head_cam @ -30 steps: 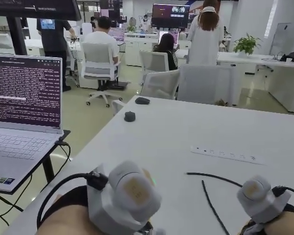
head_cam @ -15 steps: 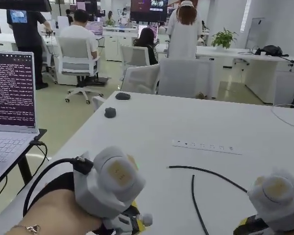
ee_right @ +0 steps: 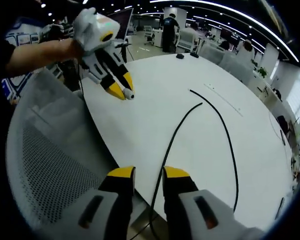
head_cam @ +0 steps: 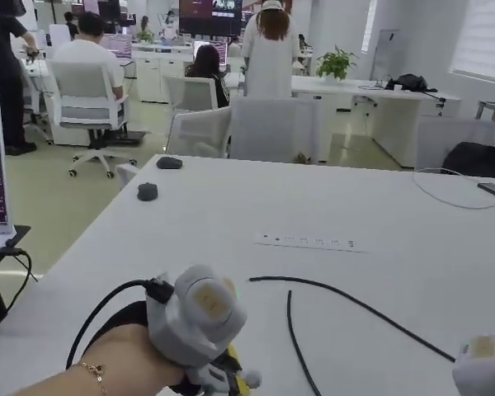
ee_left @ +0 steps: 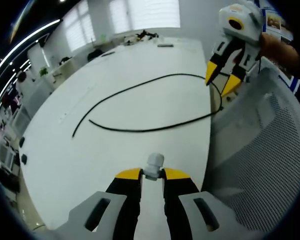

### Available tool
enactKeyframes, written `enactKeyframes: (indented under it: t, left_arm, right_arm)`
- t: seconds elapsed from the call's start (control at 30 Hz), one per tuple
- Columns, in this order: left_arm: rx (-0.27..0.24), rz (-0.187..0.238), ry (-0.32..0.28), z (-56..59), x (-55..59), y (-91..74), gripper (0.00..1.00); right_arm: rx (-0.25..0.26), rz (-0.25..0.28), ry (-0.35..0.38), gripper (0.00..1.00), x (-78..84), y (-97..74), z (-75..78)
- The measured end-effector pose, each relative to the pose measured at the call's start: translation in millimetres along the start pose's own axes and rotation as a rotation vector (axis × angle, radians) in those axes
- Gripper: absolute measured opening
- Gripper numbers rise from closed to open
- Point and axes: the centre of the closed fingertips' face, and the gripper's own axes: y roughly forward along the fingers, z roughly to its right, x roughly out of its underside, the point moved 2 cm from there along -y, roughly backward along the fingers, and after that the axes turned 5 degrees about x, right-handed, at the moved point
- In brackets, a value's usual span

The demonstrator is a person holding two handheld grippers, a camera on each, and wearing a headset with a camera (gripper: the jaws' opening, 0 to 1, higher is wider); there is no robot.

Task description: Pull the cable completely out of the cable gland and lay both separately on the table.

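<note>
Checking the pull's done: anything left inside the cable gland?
Nothing leaves the cable gland at its visible end; the black cable lies apart on the table. The left gripper fingers cover its lower part.

You're in an open-plan office: far beyond your left tongs (head_cam: 235,380), past the counter (head_cam: 379,206), stand rows of desks (head_cam: 355,87), swivel chairs (head_cam: 87,91), a potted plant (head_cam: 337,62), a wall screen (head_cam: 210,12), seated people (head_cam: 206,66).

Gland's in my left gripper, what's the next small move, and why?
Probably lower the left gripper to a bare patch of table and open it. The cable gland is pinched between its jaws with no cable in it, while the black cable already lies on the tabletop, so only the gland seems left to lay down.
</note>
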Motion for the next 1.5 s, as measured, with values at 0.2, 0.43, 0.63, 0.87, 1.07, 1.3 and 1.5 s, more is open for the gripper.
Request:
enactKeyframes:
  t: [0.2, 0.43, 0.63, 0.87, 1.07, 1.3, 1.5]
  left_arm:
    - [-0.001, -0.047, 0.019, -13.1, 11.1, 32.5, 0.16]
    - [0.024, -0.128, 0.014, -21.0, 38.3, 61.6, 0.17]
    - [0.044, -0.141, 0.031, -21.2, 46.5, 71.8, 0.17]
    - [0.063, -0.185, -0.003, -17.4, 57.1, 79.7, 0.21]
    - [0.051, -0.15, -0.048, -23.3, 48.0, 65.1, 0.39]
    - [0.064, -0.119, -0.094, -14.4, 40.2, 11.5, 0.48]
    - [0.025, -0.035, -0.181, -8.7, 37.4, -44.1, 0.5]
  right_arm:
    - [0.033, 0.039, -0.006, 0.21, -10.4, -14.8, -2.2]
    - [0.046, 0.044, 0.007, 0.2, -6.9, -21.2, -0.9]
    - [0.054, 0.045, 0.026, 0.19, -1.0, -24.4, 1.5]
    - [0.047, 0.045, 0.026, 0.19, -1.6, -24.0, 3.6]
    - [0.03, 0.039, 0.026, 0.21, -0.5, -21.2, 1.8]
    - [-0.027, 0.003, 0.051, 0.24, 5.8, -7.4, -2.7]
    - [-0.057, -0.014, 0.054, 0.25, 6.4, 2.5, -5.7]
